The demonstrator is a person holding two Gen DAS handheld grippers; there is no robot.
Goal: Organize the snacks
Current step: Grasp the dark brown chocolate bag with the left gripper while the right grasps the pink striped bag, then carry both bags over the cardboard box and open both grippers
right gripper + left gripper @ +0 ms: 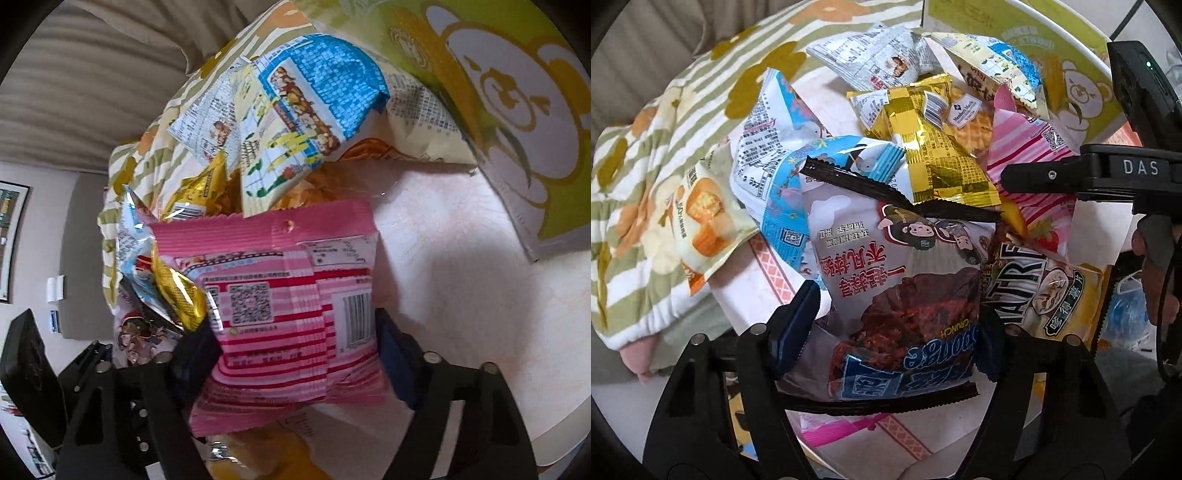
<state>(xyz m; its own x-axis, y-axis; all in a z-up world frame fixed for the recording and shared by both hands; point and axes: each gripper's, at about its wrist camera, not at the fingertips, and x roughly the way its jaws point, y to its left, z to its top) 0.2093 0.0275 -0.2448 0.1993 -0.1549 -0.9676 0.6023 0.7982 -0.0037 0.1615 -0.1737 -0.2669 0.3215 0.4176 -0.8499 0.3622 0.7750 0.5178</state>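
A heap of snack packets lies on a round white table (pixel 820 103). My left gripper (pixel 890 332) is shut on a clear packet with black crimped ends and chocolate pieces (pixel 897 288). My right gripper (pixel 295 354) is shut on a pink striped packet (pixel 291 295); that packet also shows in the left wrist view (pixel 1027 147), with the right gripper's finger (pixel 1071 177) on it. Around them lie a gold packet (pixel 923 140), blue-and-white packets (pixel 775 155) and a yellow-and-blue packet (pixel 295 122).
A green-and-white box with a bear print (pixel 1071 74) stands at the table's far right (pixel 517 92). A striped floral cloth (pixel 665 147) lies to the left. A yellow cake packet (pixel 701 218) rests on the cloth's edge.
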